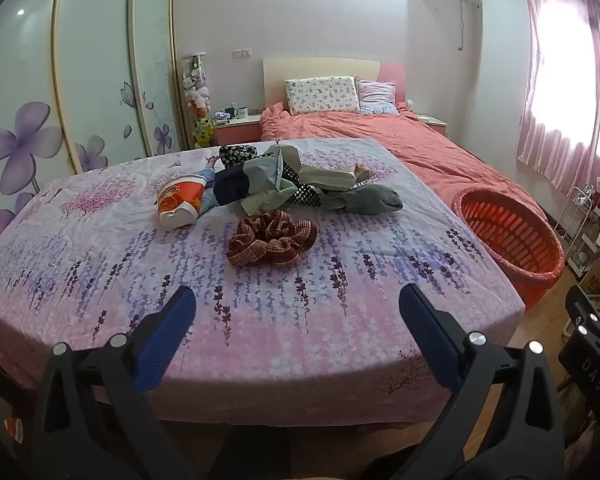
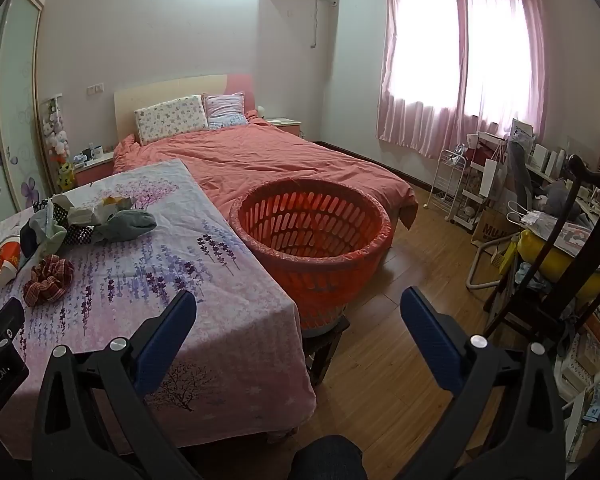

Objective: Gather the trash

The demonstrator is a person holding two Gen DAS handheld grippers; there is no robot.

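Note:
A table under a lavender-print cloth (image 1: 260,312) holds a heap of items: a red and white paper cup (image 1: 179,205) on its side, a red checked scrunchie (image 1: 271,238), socks and cloth pieces (image 1: 260,184), a grey sock (image 1: 374,199) and crumpled paper packaging (image 1: 336,176). An orange slotted basket (image 2: 312,236) stands on a stool at the table's right side. My left gripper (image 1: 298,312) hovers open over the table's near edge, well short of the heap. My right gripper (image 2: 298,312) is open above the table's near right corner and the floor, with the basket ahead.
A bed with a salmon cover (image 2: 284,160) lies behind the table. A dark wooden chair (image 2: 572,264) and cluttered racks (image 2: 480,184) fill the right side. Wooden floor (image 2: 412,264) shows between the basket and the chair. Wardrobe doors (image 1: 92,80) line the left wall.

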